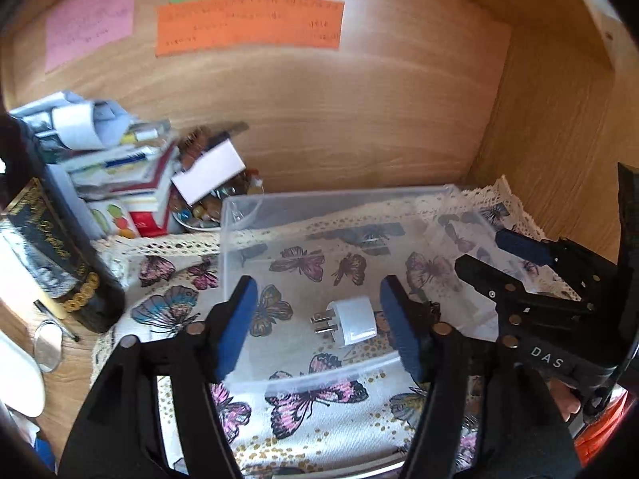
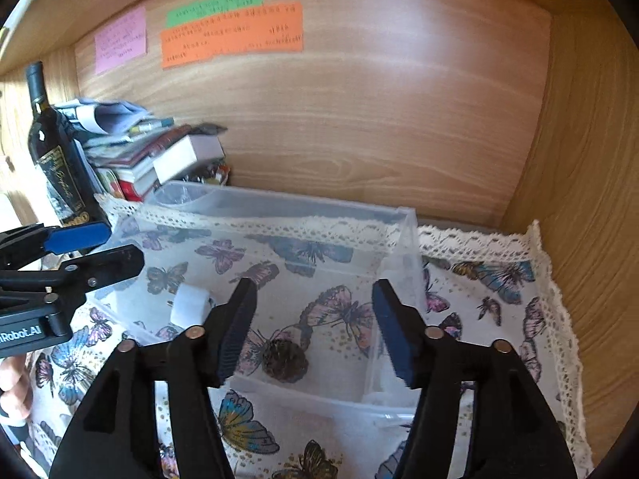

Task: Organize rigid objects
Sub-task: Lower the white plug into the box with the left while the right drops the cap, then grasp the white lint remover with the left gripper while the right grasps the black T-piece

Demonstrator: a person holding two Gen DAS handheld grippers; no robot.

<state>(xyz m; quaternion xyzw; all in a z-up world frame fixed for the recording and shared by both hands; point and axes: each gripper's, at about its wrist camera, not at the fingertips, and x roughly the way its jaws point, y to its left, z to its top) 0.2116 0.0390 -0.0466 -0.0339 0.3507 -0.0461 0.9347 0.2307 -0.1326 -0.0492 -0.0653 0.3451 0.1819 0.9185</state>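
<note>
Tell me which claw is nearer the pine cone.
Right. The right claw hangs open just above the pine cone in the clear bin; the left claw is over the white plug adapter.

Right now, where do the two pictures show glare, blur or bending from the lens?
Left wrist view: pale glare on the wooden back panel, notes too blurred to read, strong fisheye curving. Right wrist view: a similar sheen on the panel, the clear box wall hazy, dark corners.

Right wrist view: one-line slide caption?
Open right gripper above pine cone in clear bin; white plug alongside.
</note>
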